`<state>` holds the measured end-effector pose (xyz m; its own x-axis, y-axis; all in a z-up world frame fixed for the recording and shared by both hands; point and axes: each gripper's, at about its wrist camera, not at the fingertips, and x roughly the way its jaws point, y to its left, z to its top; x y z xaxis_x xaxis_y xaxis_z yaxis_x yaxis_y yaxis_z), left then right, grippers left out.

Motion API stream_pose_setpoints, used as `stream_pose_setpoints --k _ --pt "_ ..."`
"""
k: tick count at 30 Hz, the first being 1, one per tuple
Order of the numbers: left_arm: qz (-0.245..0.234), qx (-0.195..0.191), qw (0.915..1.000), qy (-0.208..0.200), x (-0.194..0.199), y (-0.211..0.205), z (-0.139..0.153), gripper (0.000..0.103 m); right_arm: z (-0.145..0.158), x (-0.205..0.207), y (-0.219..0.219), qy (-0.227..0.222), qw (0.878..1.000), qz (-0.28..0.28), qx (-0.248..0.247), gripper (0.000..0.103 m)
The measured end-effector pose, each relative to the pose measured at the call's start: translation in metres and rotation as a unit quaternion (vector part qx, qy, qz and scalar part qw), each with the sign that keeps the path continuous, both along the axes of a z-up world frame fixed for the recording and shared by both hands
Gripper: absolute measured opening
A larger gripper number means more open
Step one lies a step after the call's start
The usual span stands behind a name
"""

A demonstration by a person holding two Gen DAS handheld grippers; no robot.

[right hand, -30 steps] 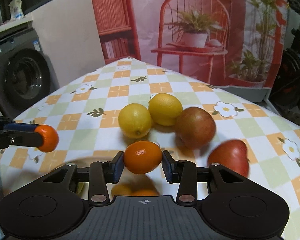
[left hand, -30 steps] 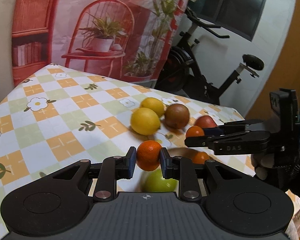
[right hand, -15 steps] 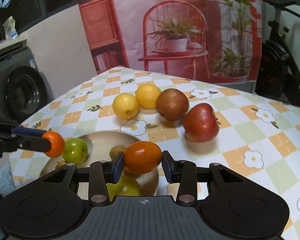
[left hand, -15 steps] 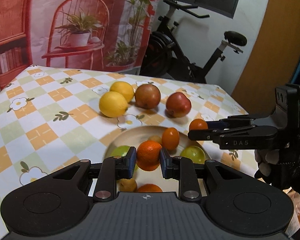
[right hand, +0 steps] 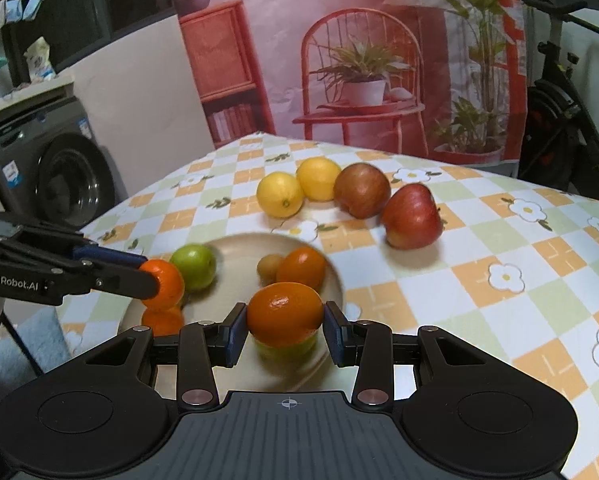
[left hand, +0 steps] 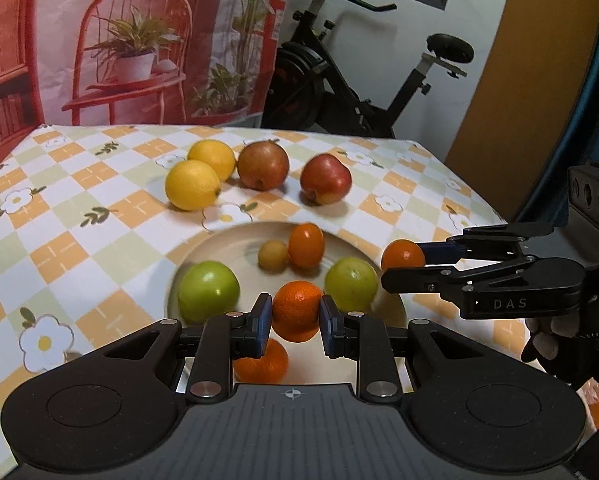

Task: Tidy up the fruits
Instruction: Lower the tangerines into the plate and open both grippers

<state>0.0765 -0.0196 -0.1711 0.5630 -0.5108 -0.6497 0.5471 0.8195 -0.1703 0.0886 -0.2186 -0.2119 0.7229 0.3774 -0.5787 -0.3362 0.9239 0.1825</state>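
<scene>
Both pairs of fingers grip fruit: the left gripper (left hand: 295, 322) pinches one round mandarin (left hand: 295, 310), the right gripper (right hand: 285, 330) one oval orange kumquat (right hand: 285, 312), both above the cream plate (left hand: 227, 246). On the plate lie two green fruits, one kumquat, one small tan fruit and one more orange fruit under the left gripper. Beyond, on the checked tablecloth (left hand: 79, 208), sit two lemons and two reddish apples.

Both cams ride the hand-held grippers, tilted down and close over the plate (left hand: 219, 248). Left one faces the bike (left hand: 339, 92) side, right one the washer (right hand: 55, 176) side; both share the plate and table (right hand: 499, 240).
</scene>
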Motion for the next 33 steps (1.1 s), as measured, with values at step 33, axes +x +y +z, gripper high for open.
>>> stream_pose_setpoints --k 33 --pt "-0.02 0.017 0.9986 0.047 -0.008 -0.001 -0.02 0.027 -0.017 -0.011 0.019 0.015 1.0 0.016 -0.014 0.038"
